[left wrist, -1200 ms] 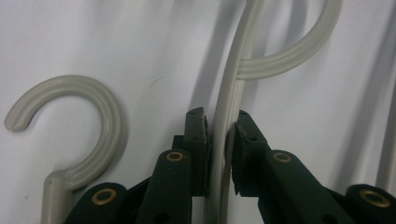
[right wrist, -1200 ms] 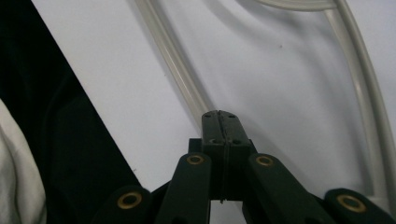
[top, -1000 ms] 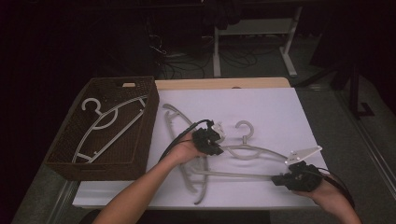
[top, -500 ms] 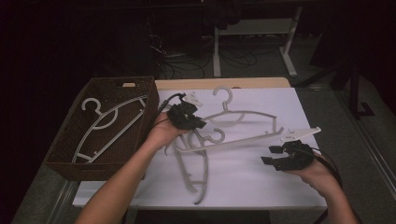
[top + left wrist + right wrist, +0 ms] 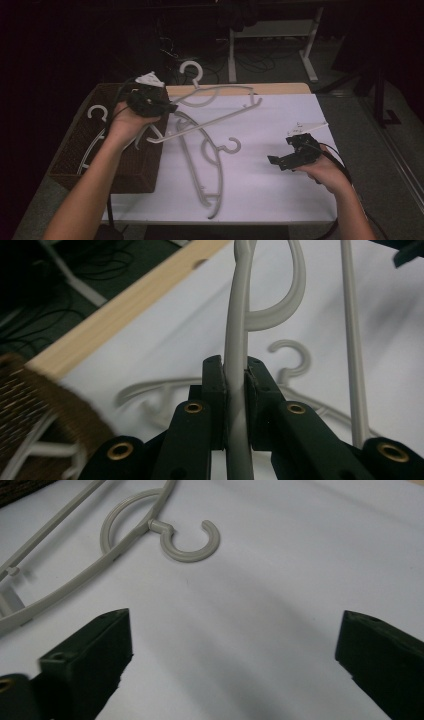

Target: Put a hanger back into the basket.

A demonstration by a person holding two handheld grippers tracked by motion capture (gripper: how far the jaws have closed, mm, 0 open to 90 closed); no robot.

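Left gripper (image 5: 167,107): jaws clamp hanger (image 5: 220,102), upper centre. Keep it level over basket (image 5: 135,170). Right gripper (image 5: 280,161): jaws just opening, wide, empty.

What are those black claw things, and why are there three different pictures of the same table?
A person sits at a table and holds a black two-jaw gripper in each hand, like big tongs. One picture comes from a camera up high, looking down. The other two come from small cameras riding on each gripper, looking along its jaws.

The left gripper is shut on a grey plastic clothes hanger and holds it up in the air near the dark woven wicker basket, which has hangers in it already. The right gripper is open with nothing between its jaws; they have just been opening. More grey hangers lie on the white table cover.
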